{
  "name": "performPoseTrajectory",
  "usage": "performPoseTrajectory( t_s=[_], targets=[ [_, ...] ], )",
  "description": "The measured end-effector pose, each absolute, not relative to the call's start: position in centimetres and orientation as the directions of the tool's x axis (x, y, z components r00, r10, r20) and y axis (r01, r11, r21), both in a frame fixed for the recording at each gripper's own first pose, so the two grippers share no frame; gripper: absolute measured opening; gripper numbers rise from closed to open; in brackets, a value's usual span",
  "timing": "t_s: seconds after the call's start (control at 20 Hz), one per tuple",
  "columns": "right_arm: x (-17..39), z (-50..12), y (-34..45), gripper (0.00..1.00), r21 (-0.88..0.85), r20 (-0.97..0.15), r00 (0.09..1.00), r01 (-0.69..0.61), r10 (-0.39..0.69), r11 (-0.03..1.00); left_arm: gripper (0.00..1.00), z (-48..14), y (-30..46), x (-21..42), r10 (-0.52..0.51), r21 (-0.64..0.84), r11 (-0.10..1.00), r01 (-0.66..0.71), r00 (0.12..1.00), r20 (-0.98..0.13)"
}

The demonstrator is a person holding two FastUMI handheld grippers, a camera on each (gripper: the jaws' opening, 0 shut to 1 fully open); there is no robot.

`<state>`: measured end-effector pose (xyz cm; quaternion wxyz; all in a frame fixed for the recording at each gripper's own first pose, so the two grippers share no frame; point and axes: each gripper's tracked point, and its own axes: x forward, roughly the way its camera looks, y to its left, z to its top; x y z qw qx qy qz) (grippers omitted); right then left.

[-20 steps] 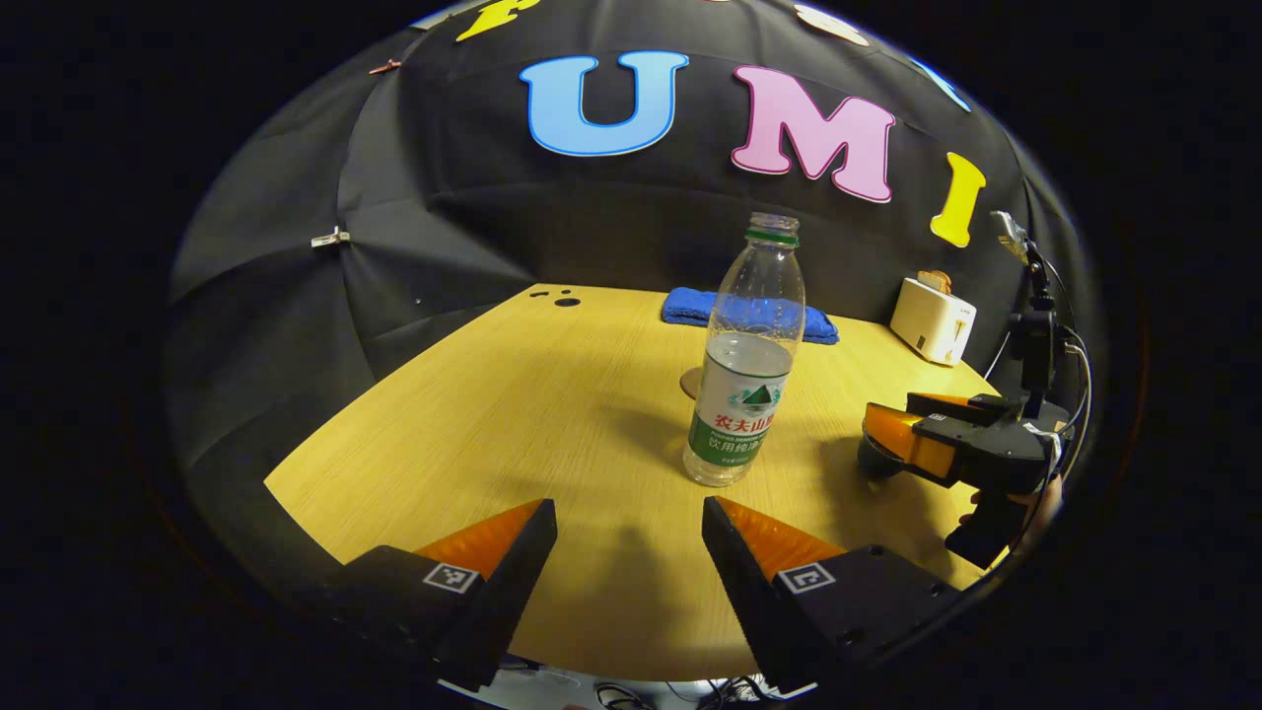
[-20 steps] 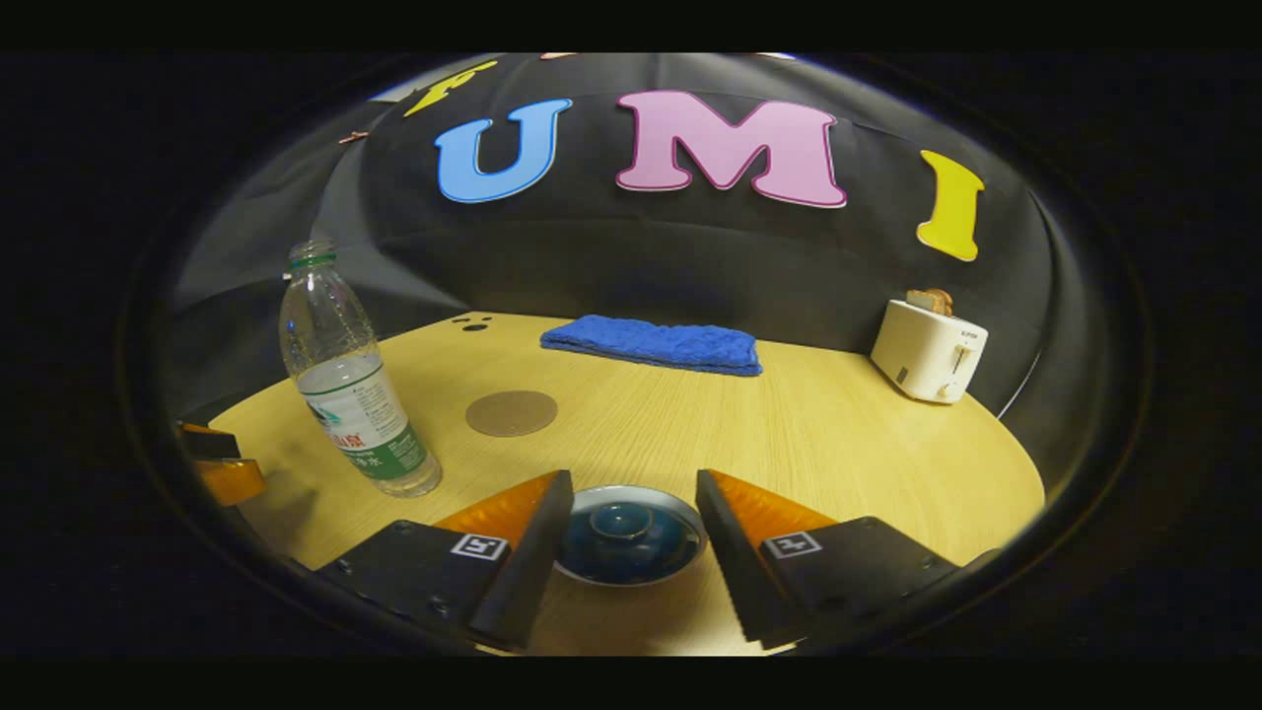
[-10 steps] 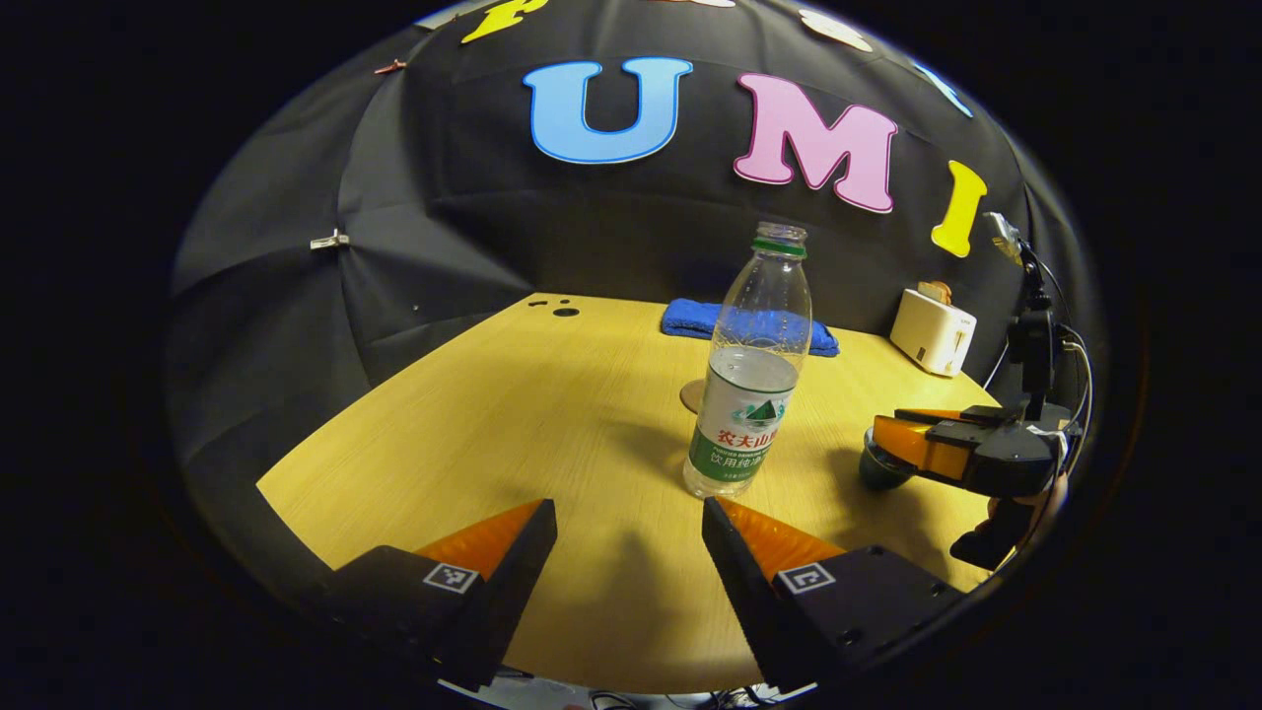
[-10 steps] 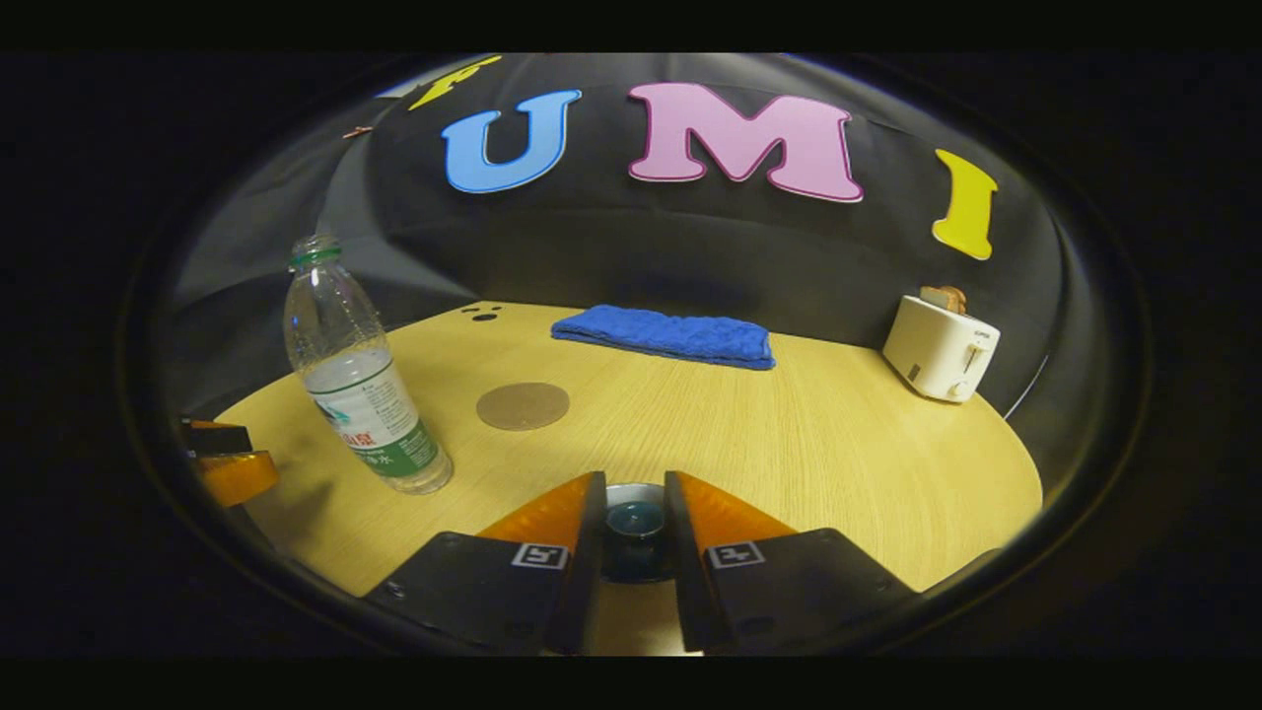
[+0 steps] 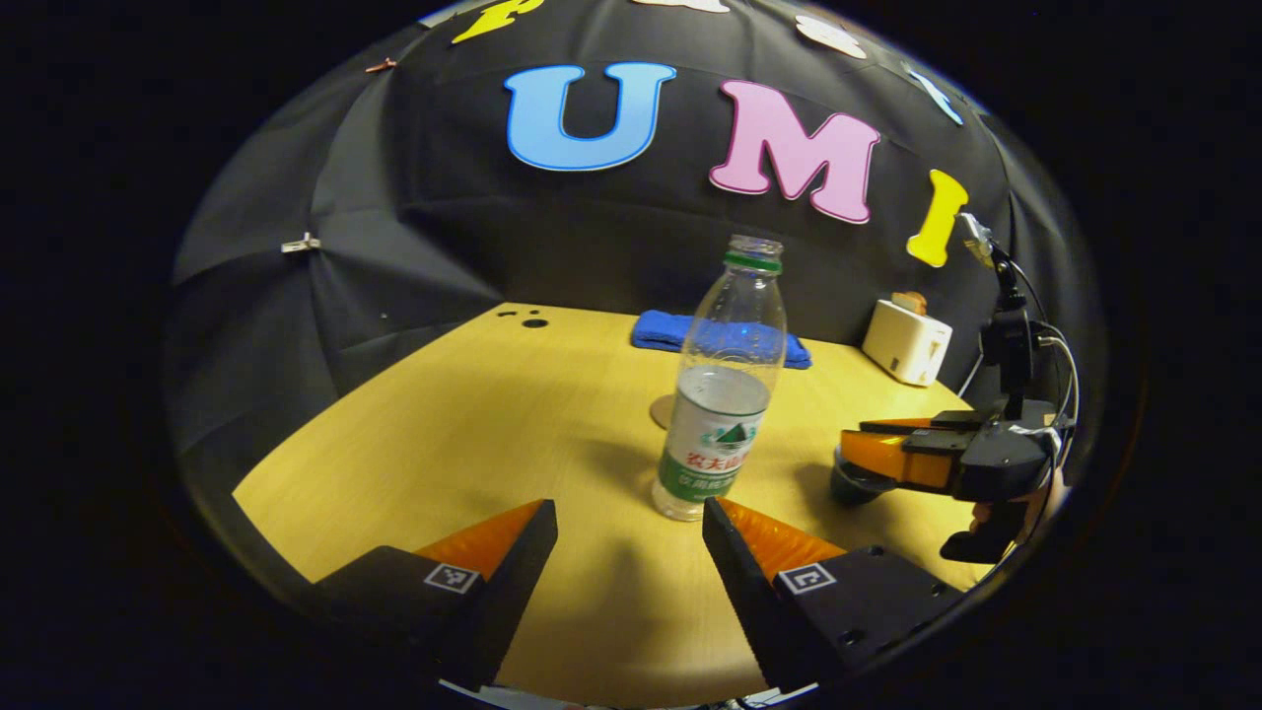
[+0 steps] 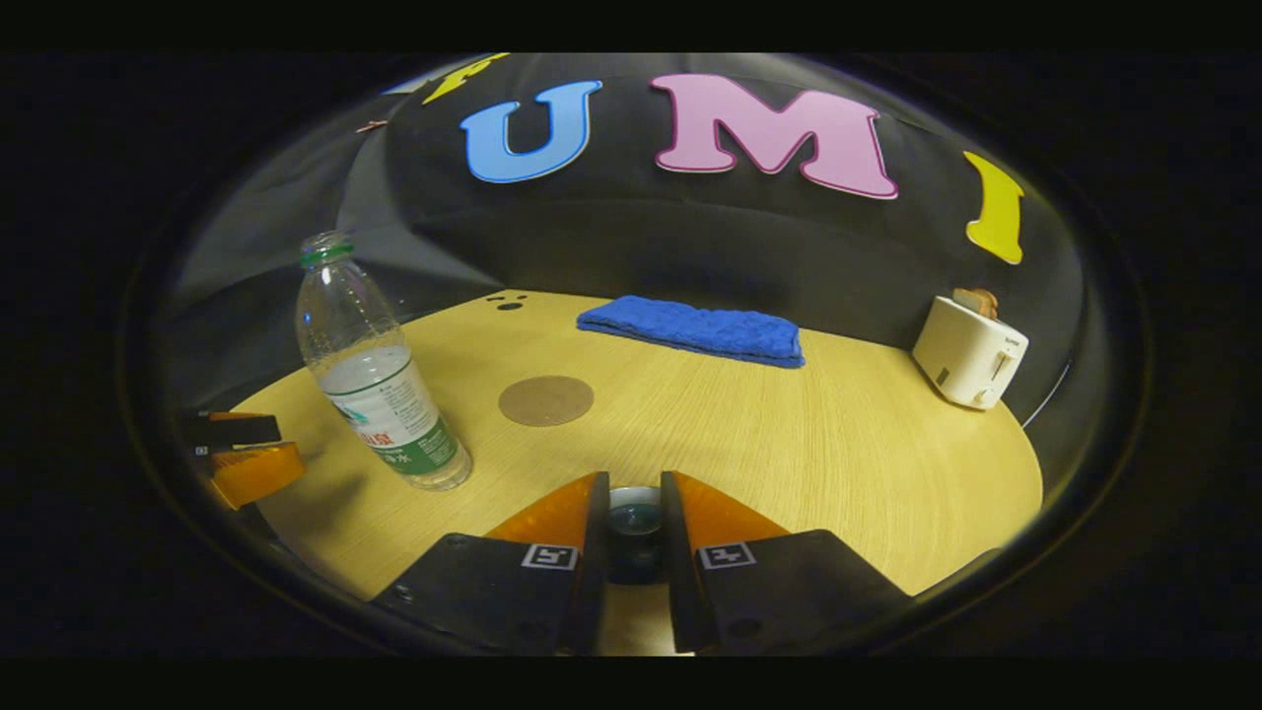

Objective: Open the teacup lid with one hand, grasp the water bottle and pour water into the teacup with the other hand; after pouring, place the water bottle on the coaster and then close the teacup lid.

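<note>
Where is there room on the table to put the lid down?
Bare wood lies between the coaster, the blue towel and the toaster, and left of the water bottle. It is crowded by the teacup lid, where the right gripper is clamped, with the left gripper near the bottle.

Both views face the far wall low over the table (image 5: 473,414), left gripper view from near-left behind the water bottle (image 5: 722,385), right gripper view further right, sharing bottle, coaster (image 6: 545,400), towel (image 6: 695,329).
</note>
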<state>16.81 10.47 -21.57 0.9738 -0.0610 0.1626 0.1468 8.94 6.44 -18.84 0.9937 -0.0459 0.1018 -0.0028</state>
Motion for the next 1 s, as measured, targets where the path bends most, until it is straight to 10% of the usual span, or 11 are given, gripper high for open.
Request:
performPoseTrajectory(
  t_s=[1.0],
  targets=[
    [15.3, -17.2, 7.2, 0.3, -0.012, -0.265, 0.936, -0.244, 0.232, 0.97, 0.93, -14.7, 1.7, 19.1, -0.193, -0.021, 0.981, 0.192, 0.98, -0.054]
  ],
)
